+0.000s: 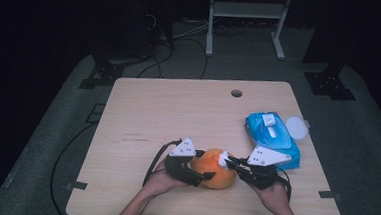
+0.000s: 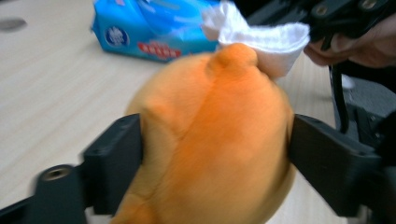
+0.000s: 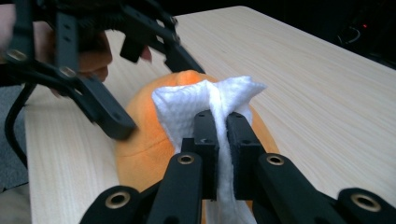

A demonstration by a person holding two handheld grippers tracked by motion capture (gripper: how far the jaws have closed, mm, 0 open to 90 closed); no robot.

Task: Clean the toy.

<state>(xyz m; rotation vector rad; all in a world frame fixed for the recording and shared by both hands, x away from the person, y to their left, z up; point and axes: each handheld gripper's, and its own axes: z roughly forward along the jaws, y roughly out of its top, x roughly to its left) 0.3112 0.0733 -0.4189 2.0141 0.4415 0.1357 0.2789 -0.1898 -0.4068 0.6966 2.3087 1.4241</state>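
On the pale wooden tabletop (image 1: 178, 112), the left claw (image 2: 215, 154) clamps a soft, squashy orange plush toy (image 1: 216, 169) round its middle while the right claw (image 3: 222, 140), closed on a light white wipe (image 3: 187, 109), presses it.

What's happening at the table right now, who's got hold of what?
A person is wiping a soft orange plush toy near the front edge of the light wooden table. The left gripper clamps the toy from both sides, steadying it. The right gripper pinches a folded white wet wipe and presses it against the toy's top. The blue plastic pack of wipes lies to the right, with a round white lid beside it.
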